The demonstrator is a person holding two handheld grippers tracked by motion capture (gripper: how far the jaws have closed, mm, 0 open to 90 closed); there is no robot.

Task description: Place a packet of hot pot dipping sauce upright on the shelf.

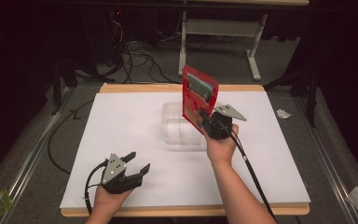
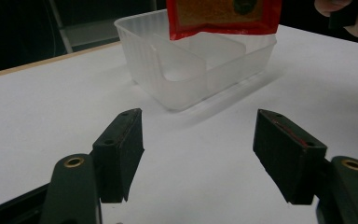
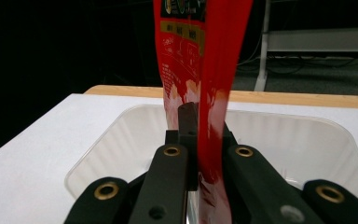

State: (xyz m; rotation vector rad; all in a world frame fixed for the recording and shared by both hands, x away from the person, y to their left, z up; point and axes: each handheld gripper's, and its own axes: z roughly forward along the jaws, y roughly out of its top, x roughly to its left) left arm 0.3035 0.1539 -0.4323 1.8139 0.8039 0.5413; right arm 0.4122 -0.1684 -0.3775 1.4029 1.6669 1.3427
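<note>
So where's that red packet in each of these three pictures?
High view: red packet upright at centre, clamped by the right gripper.
Left gripper view: top edge, hanging over the tub.
Right gripper view: centre, pinched between the jaws.
Shared landmark: the clear plastic tub.

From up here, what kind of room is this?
Probably a lab or recording workspace: a white board on a table, loose cables on grey floor, dark surrounds, and another table frame behind.

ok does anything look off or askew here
Nothing spilled or damaged. The flat red printed packet stands on edge, slightly tilted, clamped in the right tongs over the clear plastic divided tub. The left tongs are open.
</note>
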